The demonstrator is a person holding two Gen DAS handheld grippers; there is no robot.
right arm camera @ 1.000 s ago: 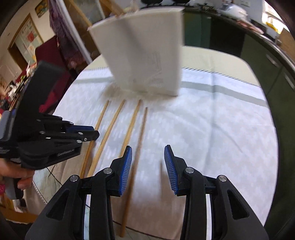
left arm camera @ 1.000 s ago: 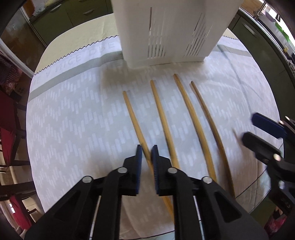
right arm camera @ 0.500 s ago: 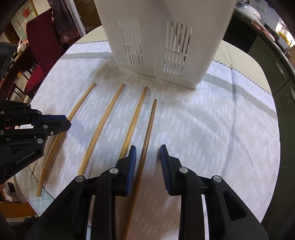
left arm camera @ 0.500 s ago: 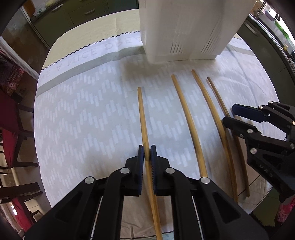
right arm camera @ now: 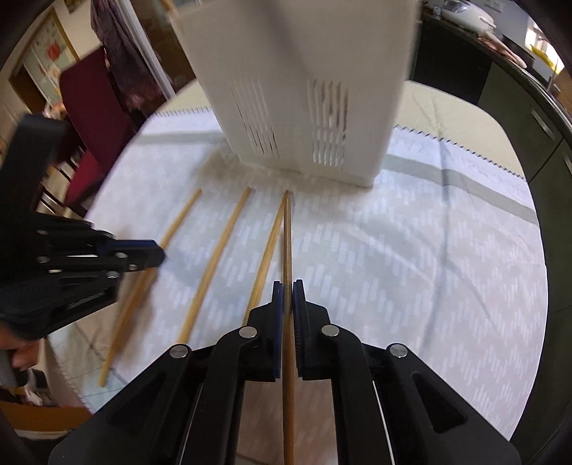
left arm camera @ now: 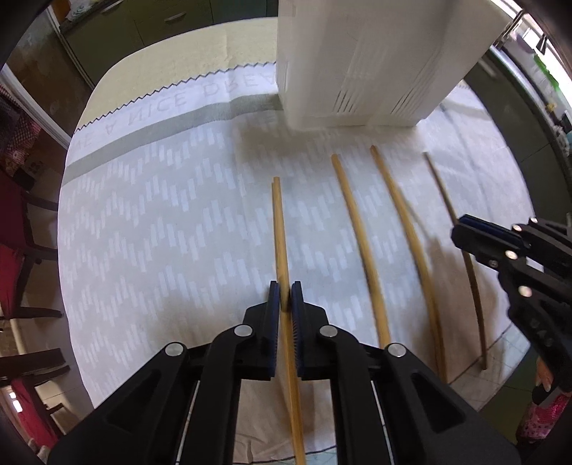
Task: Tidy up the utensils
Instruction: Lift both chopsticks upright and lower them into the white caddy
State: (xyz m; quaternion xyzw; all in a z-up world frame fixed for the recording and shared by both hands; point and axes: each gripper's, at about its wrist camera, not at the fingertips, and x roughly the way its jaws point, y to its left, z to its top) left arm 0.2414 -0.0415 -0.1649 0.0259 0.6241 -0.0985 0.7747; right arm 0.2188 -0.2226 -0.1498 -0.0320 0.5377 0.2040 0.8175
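Observation:
Several wooden chopsticks lie side by side on a white patterned tablecloth before a white slotted utensil holder. My left gripper is shut on the leftmost chopstick, which points toward the holder. My right gripper is shut on the darker rightmost chopstick, near the holder. Two chopsticks lie between them. The right gripper shows in the left wrist view, the left gripper in the right wrist view.
The round table's edge curves close at front and sides. Red chairs stand to the left. Dark green cabinets line the back wall. A counter runs along the right.
My right gripper has closed on the rightmost chopstick. My left gripper has stayed shut on the leftmost chopstick. Both views have drawn nearer the holder.

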